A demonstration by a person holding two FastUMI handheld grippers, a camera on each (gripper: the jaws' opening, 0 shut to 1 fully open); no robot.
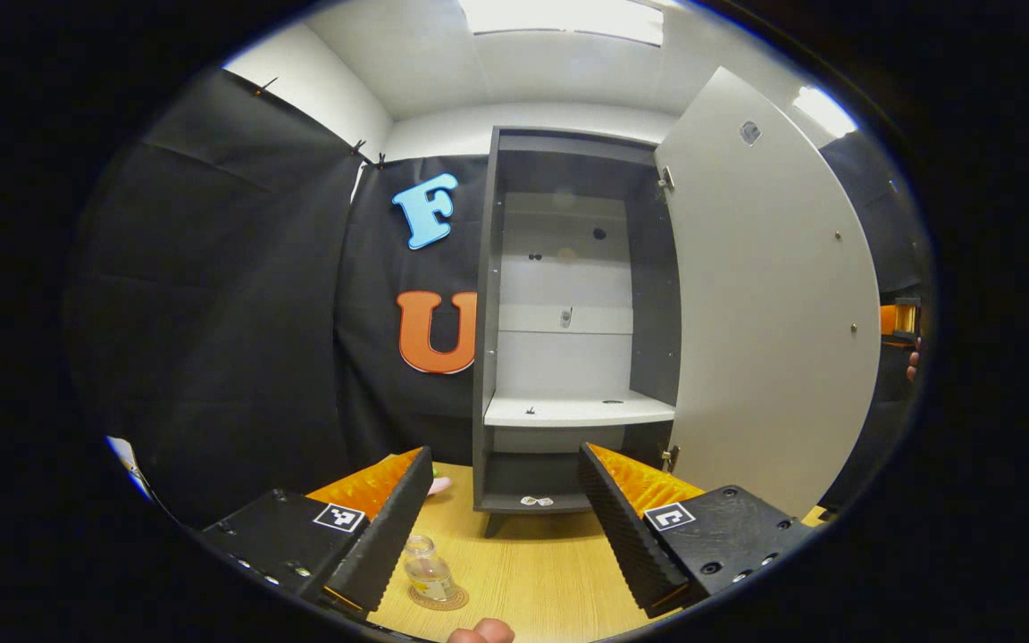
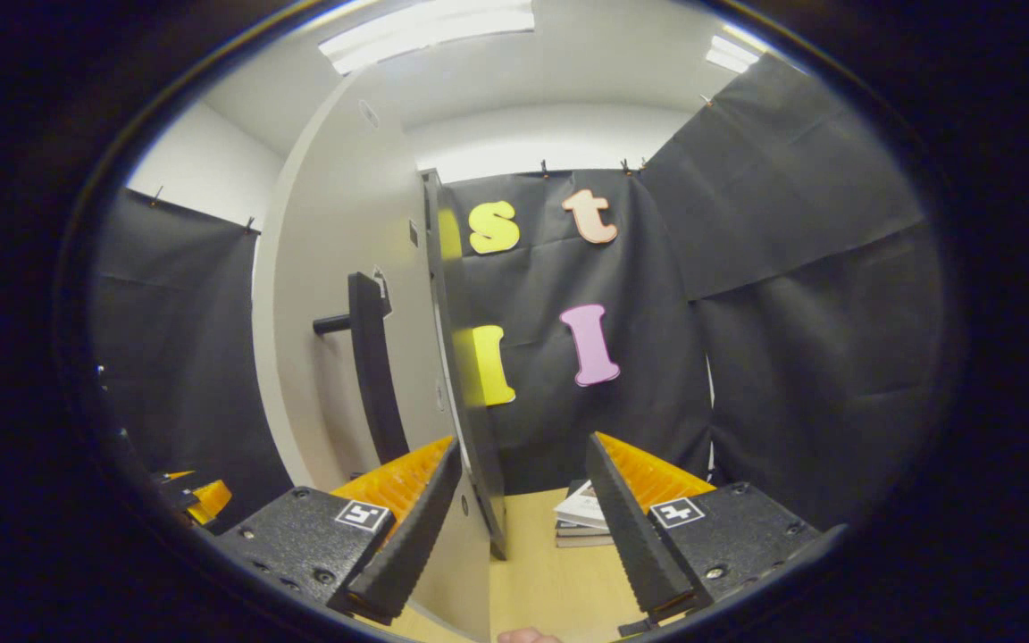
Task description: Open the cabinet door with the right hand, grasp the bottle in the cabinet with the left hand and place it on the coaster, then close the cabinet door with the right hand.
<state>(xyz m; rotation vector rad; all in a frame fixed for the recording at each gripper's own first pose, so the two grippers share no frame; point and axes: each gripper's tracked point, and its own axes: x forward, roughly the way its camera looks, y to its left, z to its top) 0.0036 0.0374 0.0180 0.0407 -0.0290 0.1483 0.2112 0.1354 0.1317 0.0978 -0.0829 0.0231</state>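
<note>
The cabinet (image 1: 568, 339) stands empty with its door (image 2: 349, 295) swung wide, edge-on between the right gripper (image 2: 523, 509)'s spread, empty fingers, the upright handle (image 2: 372, 366) just left. The bottle (image 1: 428, 572) already sits on the coaster (image 1: 439, 600) on the worktop (image 1: 532, 572), beside the left gripper (image 1: 506, 518)'s parted fingers.

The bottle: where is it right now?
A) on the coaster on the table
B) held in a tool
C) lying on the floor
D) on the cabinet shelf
A: the bottle stands upright on the coaster on the table, and the left tool is open above it.
</note>
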